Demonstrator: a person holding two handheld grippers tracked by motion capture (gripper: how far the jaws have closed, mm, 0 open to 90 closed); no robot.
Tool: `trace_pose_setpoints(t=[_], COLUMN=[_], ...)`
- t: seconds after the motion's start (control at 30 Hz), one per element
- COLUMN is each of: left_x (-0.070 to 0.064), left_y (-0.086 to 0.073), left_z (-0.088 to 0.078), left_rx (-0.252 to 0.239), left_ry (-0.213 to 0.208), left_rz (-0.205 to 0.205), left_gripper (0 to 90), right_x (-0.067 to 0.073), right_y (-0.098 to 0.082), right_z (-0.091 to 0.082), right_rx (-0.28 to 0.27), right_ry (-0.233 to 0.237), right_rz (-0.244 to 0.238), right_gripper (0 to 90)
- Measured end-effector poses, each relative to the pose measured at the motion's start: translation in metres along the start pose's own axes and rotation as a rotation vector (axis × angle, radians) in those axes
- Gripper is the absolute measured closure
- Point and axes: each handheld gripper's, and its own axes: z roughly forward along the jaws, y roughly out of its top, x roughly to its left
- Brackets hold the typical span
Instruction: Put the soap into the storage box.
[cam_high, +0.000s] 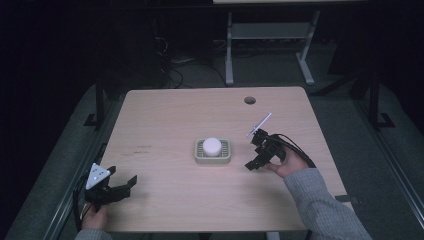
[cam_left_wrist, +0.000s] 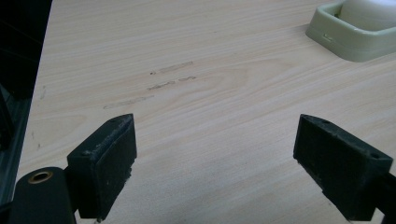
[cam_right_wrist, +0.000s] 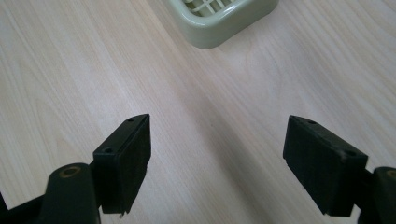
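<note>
Pale wooden table (cam_high: 165, 115) fills the centre of the high view. A pale green square plastic tray with a slatted bottom (cam_high: 198, 156) sits mid-frame, and a white round puck-like object (cam_high: 212, 146) rests inside it. Right gripper (cam_high: 256, 159) is just right of the tray, jaws spread, holding nothing, apart from the tray. Left gripper (cam_high: 122, 183) is at lower left near the table edge, well apart from the tray, jaws spread too. A round cable hole (cam_high: 250, 100) sits at upper centre-right of the tabletop.

Left gripper view: left gripper (cam_left_wrist: 215, 154) has both black jaws wide apart over bare wood, nothing between them. Tray corner (cam_left_wrist: 341, 42) is in the upper right of the frame, white object (cam_left_wrist: 373, 11) on top of it, far ahead. Faint scuff marks (cam_left_wrist: 159, 86) at mid-left.

Right gripper view: right gripper (cam_right_wrist: 217, 156) spread, empty, bare wood between the jaws. Tray (cam_right_wrist: 219, 28) at top centre, close ahead, slats visible.

Judgement: approach step, nothing grasped yet. Right gripper looks the likelier one to act. Next move calls for advancing it to the tray, lining the spread jaws up around the white object or a tray wall, then pressing them together.
</note>
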Motion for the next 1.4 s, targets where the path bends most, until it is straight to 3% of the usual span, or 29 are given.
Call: trace_pose_setpoints(t=[1.4], left_x=[-0.002], left_y=[-0.002], left_z=[0.0], left_rx=[0.008], left_ry=[0.001], left_rz=[0.014], left_gripper=[12.8], right_x=[0.001], right_y=[-0.075], right_z=[-0.003], right_rx=[-0.045], right_ry=[0.002], right_rz=[0.091], right_gripper=[22.7])
